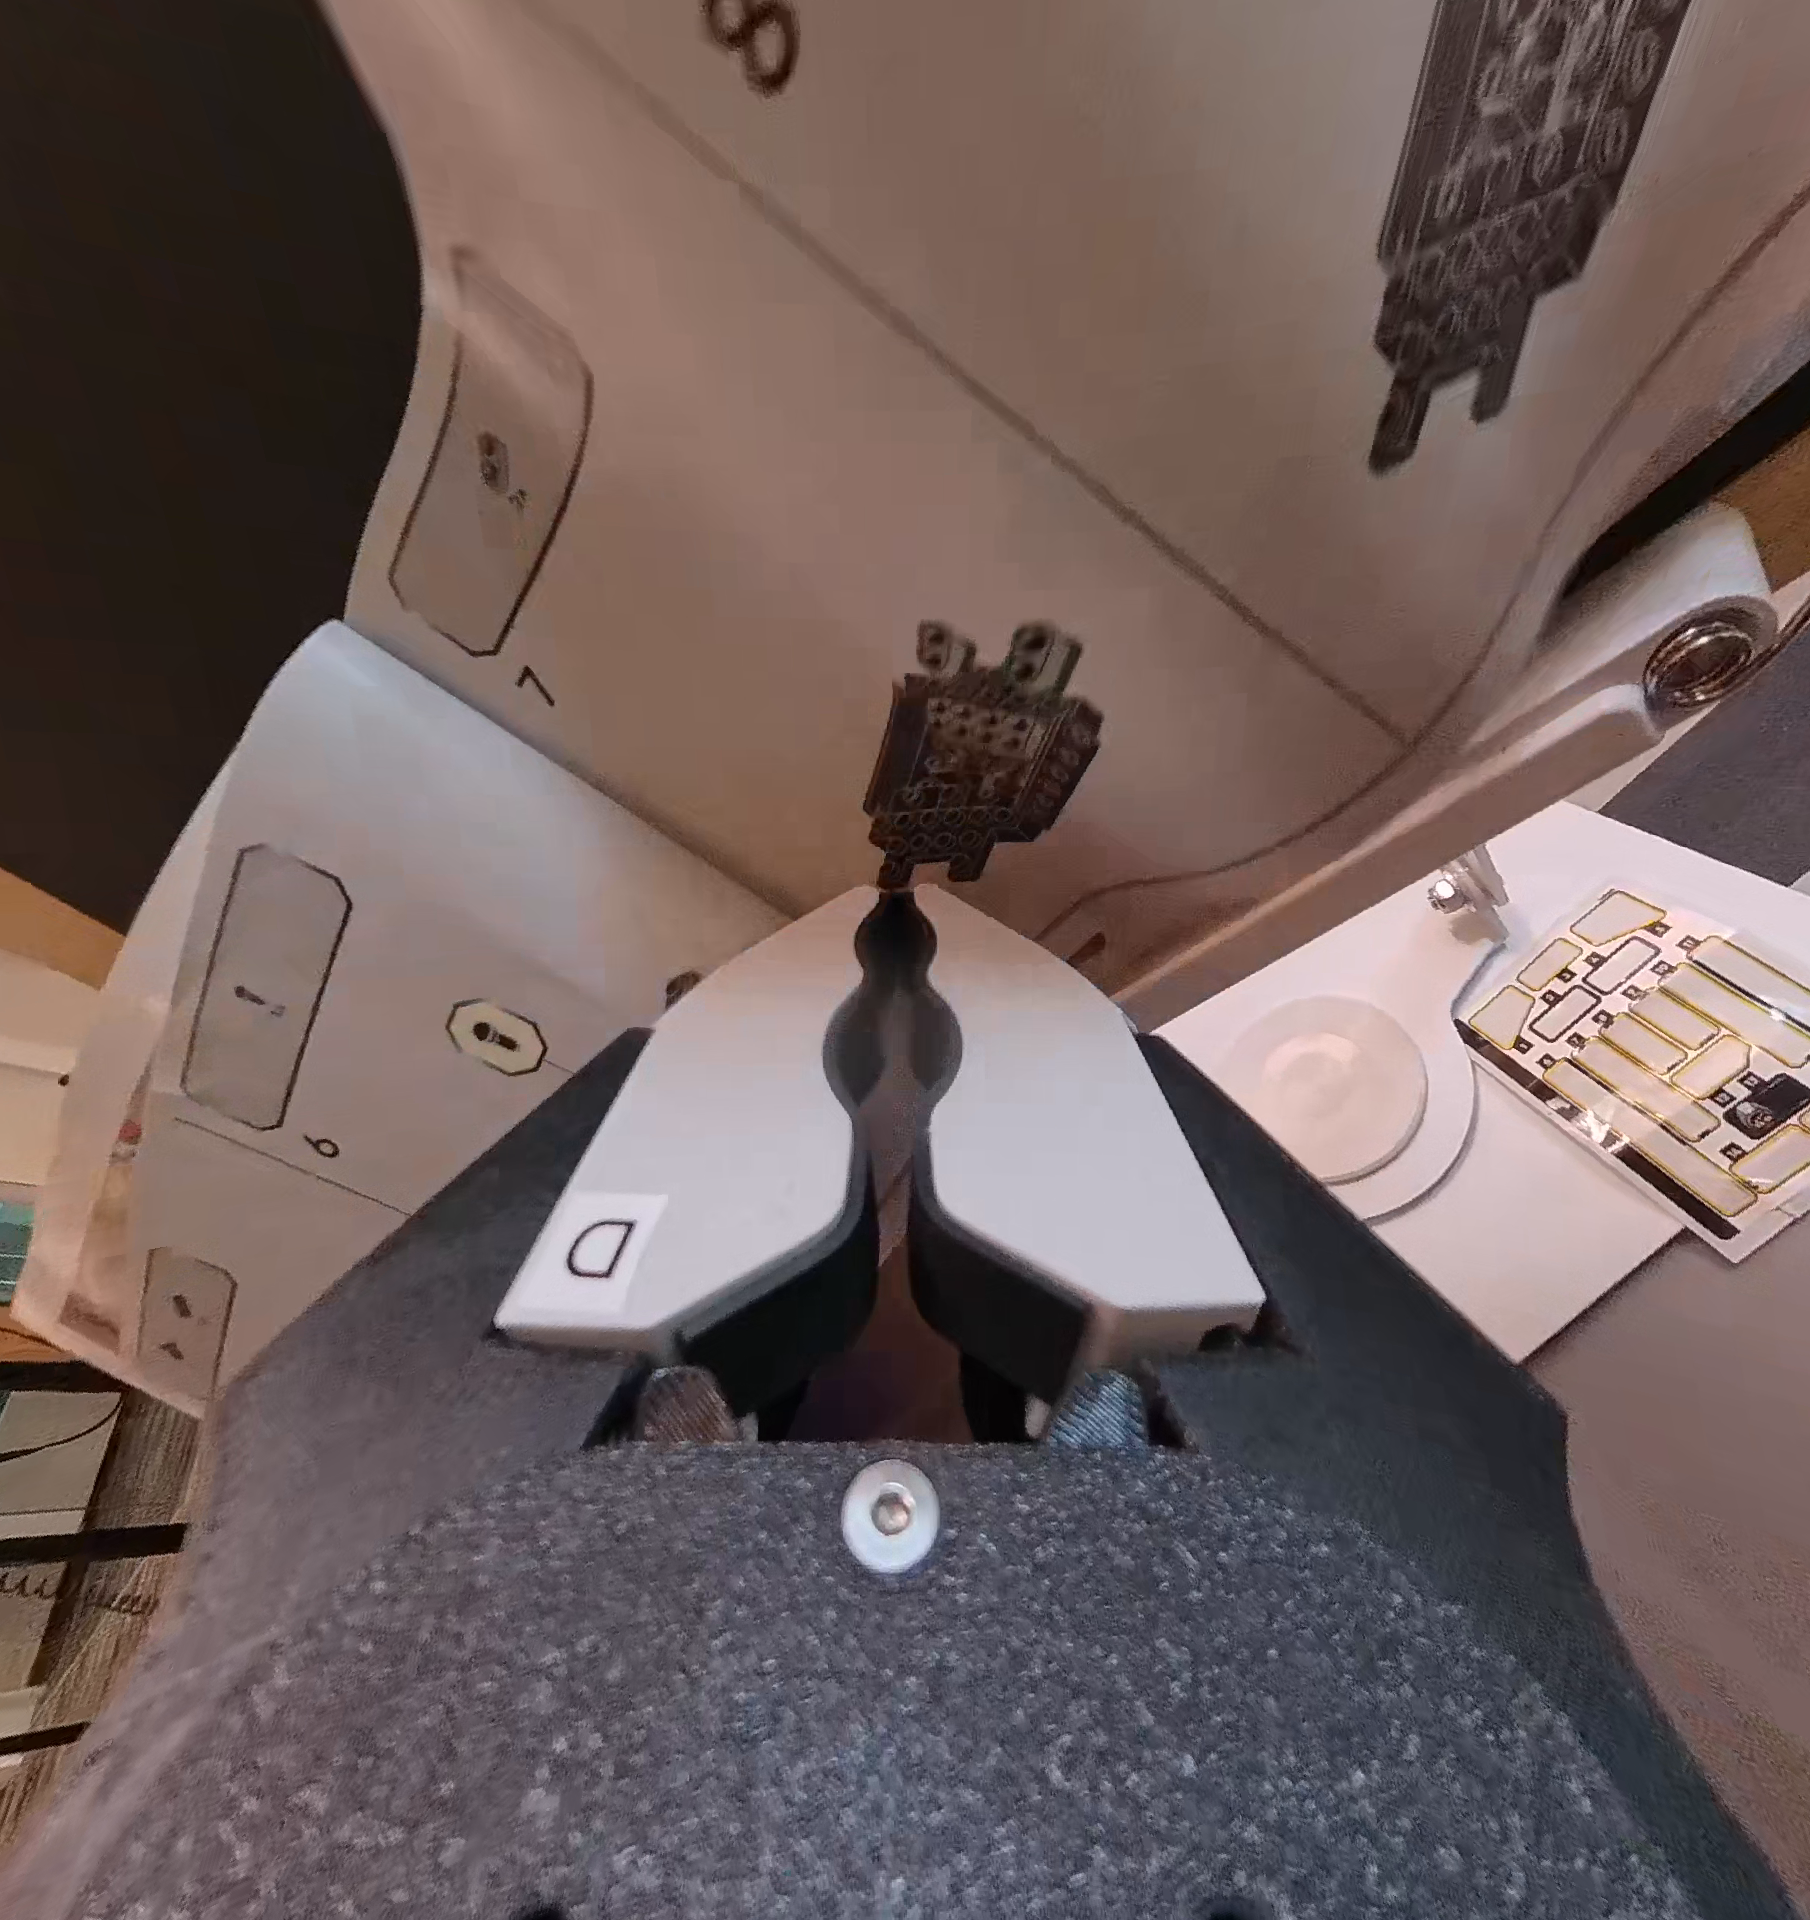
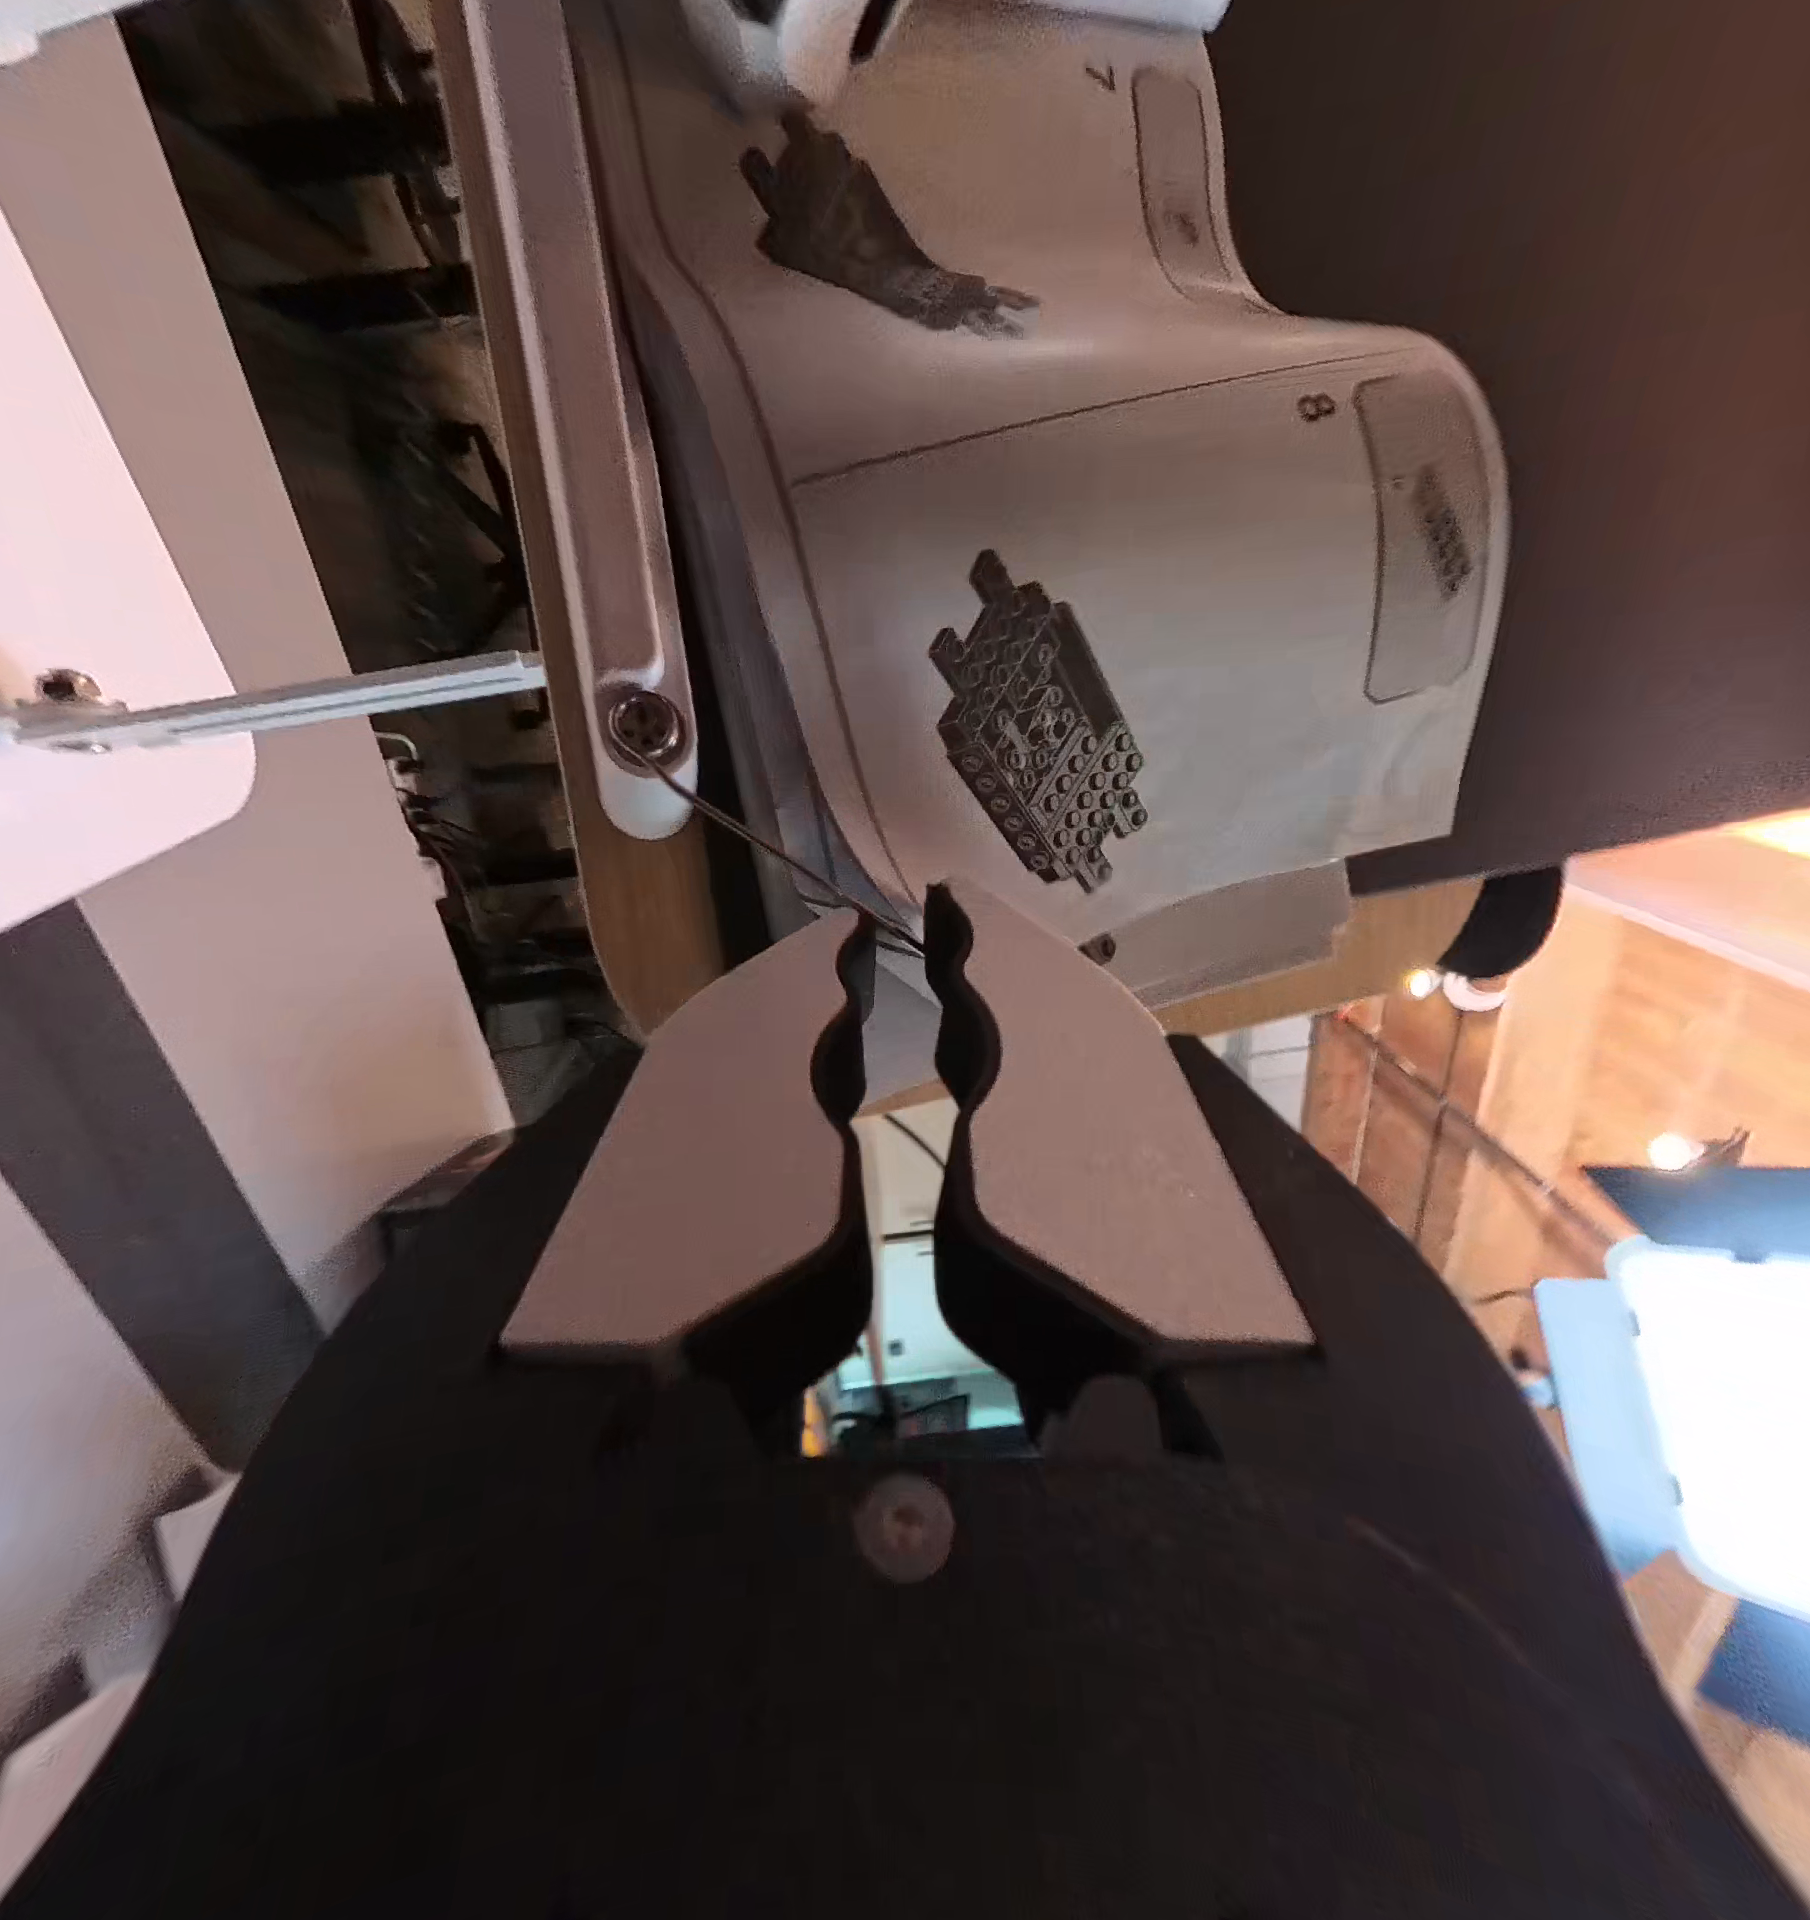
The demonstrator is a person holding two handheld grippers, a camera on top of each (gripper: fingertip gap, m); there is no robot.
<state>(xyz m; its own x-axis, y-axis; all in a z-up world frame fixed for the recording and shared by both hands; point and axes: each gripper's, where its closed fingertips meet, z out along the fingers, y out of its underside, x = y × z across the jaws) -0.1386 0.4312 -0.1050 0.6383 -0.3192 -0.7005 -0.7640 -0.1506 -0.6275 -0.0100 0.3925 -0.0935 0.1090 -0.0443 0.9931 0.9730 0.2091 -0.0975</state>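
Note:
An open instruction booklet with printed brick-model pictures fills the left wrist view. My left gripper is shut, its tips against the page just below one picture. I cannot tell whether a sheet is pinched between them. A lighter page curls up on the left. In the right wrist view my right gripper is closed to a narrow gap on the edge of the booklet's pages, below another printed picture. A thin spring wire runs into the same gap.
A white page-holder arm with a coil spring crosses the booklet's right side; it also shows in the right wrist view. A sticker sheet and a clear disc lie on a white base. A bright lamp panel is on the right.

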